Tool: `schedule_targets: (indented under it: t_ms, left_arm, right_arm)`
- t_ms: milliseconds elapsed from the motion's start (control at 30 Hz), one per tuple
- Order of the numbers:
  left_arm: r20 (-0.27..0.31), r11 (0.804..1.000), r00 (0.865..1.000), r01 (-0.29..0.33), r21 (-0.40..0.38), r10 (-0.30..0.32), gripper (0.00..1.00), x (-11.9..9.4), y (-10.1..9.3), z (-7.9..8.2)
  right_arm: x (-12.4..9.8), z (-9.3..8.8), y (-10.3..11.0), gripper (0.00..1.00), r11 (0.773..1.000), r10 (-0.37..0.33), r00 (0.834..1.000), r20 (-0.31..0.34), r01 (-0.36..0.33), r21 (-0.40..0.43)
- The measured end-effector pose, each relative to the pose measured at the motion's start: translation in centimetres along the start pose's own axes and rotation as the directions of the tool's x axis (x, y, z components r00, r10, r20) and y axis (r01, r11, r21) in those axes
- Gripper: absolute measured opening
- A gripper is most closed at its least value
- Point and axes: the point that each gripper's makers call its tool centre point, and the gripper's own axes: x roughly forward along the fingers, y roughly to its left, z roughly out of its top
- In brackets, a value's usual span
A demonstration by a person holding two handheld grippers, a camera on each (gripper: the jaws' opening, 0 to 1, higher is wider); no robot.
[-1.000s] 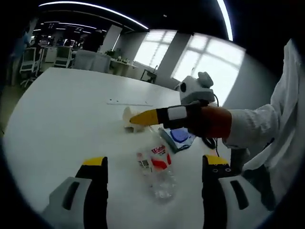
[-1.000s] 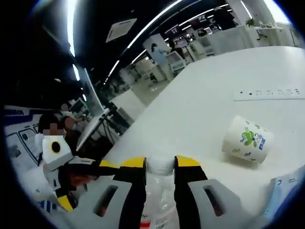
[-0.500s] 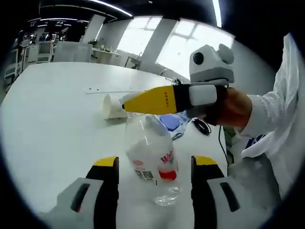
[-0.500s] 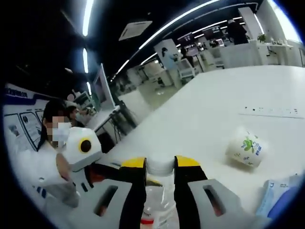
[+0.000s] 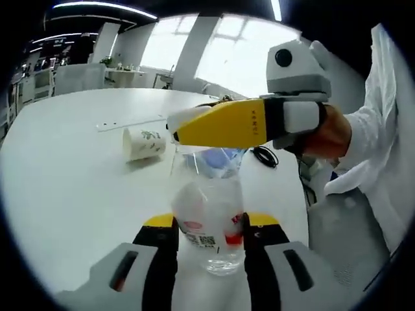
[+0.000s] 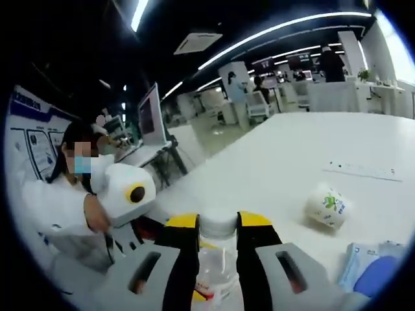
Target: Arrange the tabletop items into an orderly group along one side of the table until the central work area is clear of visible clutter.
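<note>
Bottle upright at table centre; red-white label with QR code, wording unreadable. Right gripper clenched on white cap. Left gripper jaws narrow, flanking bottle's lower body, contact unclear. Cup with green print lay on side at 11 o'clock of bottle; power strip beyond; blue pack near

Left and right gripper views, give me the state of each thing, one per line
plastic bottle: upright, cap on, held at both ends
right gripper: shut on the bottle's cap
left gripper: shut on the bottle's body
paper cup: tipped on its side
blue packet: lying flat
power strip: lying flat on the table
</note>
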Motion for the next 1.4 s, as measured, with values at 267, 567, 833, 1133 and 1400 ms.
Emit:
schedule_targets:
  t_ms: [267,567,833,1133,1400]
  left_arm:
    - [0.001,0.997,1.0,-0.02,0.069,0.02,0.36,0.4,0.4,0.8]
    - [0.004,0.988,0.999,-0.037,0.152,0.036,0.35,1.2,1.7,2.1]
    - [0.029,0.982,0.998,-0.054,0.183,0.05,0.35,2.1,2.9,3.4]
    - [0.039,0.974,0.998,-0.062,0.217,0.055,0.36,2.7,4.0,4.4]
    - [0.03,0.97,0.999,-0.048,0.238,0.042,0.36,3.3,4.6,4.6]
  right_arm:
    - [-0.8,0.6,0.3,0.18,0.998,-0.016,1.0,0.021,0.017,-0.064]
    - [-1.2,1.5,-0.6,0.18,0.988,-0.049,0.998,0.043,0.055,-0.145]
    - [-1.0,2.5,-1.6,0.18,0.964,-0.082,0.995,0.054,0.093,-0.248]
    - [-0.7,3.0,-2.5,0.18,0.939,-0.114,0.992,0.061,0.128,-0.319]
    - [-0.6,3.0,-3.1,0.18,0.917,-0.158,0.985,0.064,0.17,-0.361]
